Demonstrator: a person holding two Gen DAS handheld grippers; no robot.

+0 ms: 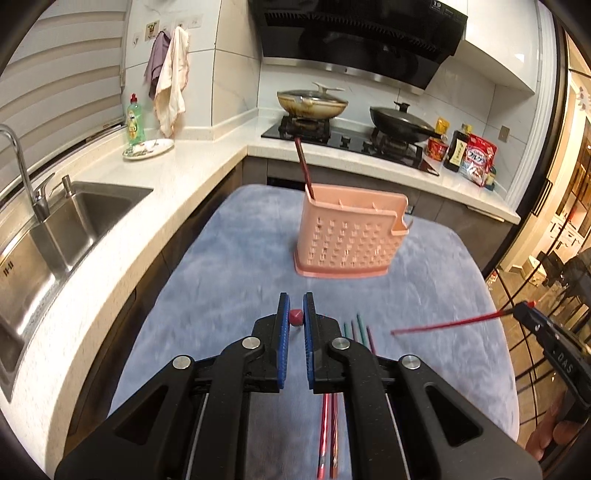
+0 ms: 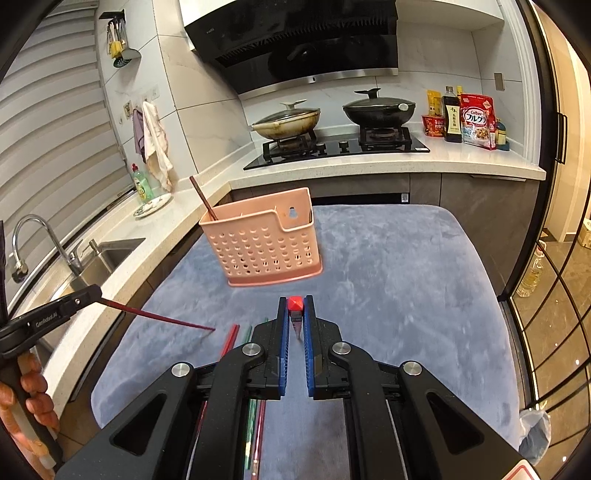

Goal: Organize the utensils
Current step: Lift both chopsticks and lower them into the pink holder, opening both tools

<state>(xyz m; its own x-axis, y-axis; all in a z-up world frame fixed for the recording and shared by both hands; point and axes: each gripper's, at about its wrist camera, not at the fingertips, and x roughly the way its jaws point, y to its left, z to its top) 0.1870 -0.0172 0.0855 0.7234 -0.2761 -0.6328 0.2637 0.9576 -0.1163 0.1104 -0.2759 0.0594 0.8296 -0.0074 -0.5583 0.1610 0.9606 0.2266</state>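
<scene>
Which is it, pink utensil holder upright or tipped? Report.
Upright: the pink utensil holder stands on its base on the blue cloth, one chopstick leaning inside.

My left gripper [image 1: 294, 326] hides most of the loose chopsticks [image 1: 356, 330]; their lower ends run off frame. Holder [image 1: 347, 236] interior blocked by its wall.

Both feeds look evenly lit to me, soft indoor light with warmer amber glow along the right edge. I see glare on the range hood [image 1: 354, 33] and the steel sink [image 1: 74, 221]. The fisheye bends the worktop [image 2: 369, 162] edges, and black vignette rims each frame. The blue cloth [image 1: 229, 280] smears slightly with motion blur.
</scene>
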